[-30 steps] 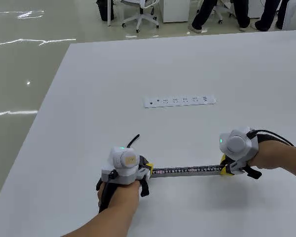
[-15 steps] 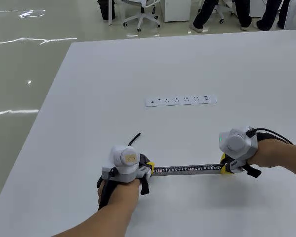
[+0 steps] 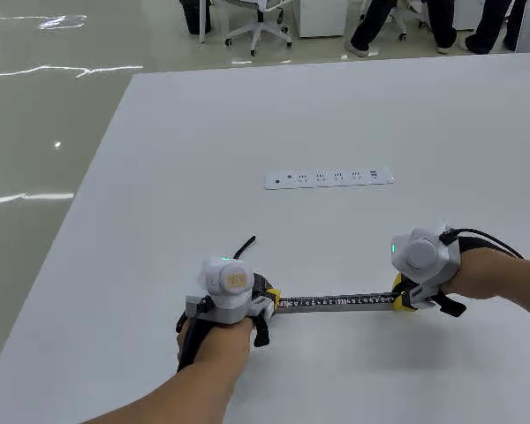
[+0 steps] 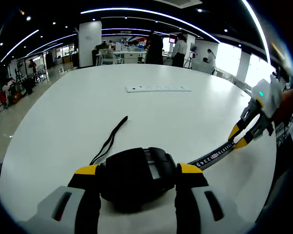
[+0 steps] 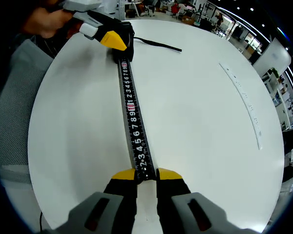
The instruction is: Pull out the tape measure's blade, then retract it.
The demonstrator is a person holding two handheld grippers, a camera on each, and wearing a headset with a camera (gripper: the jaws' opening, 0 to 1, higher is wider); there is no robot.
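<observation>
A black tape measure case (image 4: 136, 178) rests on the white table, and my left gripper (image 4: 137, 170) is shut on it between its yellow-tipped fingers (image 4: 87, 171). Its wrist strap (image 4: 109, 140) trails away across the table. The blade (image 5: 135, 131), printed with numbers, runs flat from the case (image 5: 124, 41) to my right gripper (image 5: 146, 174), which is shut on the blade's end. In the head view the left gripper (image 3: 263, 305) is at lower left, the right gripper (image 3: 401, 300) at lower right, and the blade (image 3: 336, 302) spans the gap between them.
A white power strip (image 3: 329, 177) lies farther back on the table (image 3: 247, 132). The table's left edge drops to a glossy floor (image 3: 35, 106). Office chairs (image 3: 247, 18) and standing people's legs (image 3: 397, 22) are beyond the far edge.
The gap between the two grippers has narrowed slightly, so a little less blade is out. The head camera has shifted a bit.
</observation>
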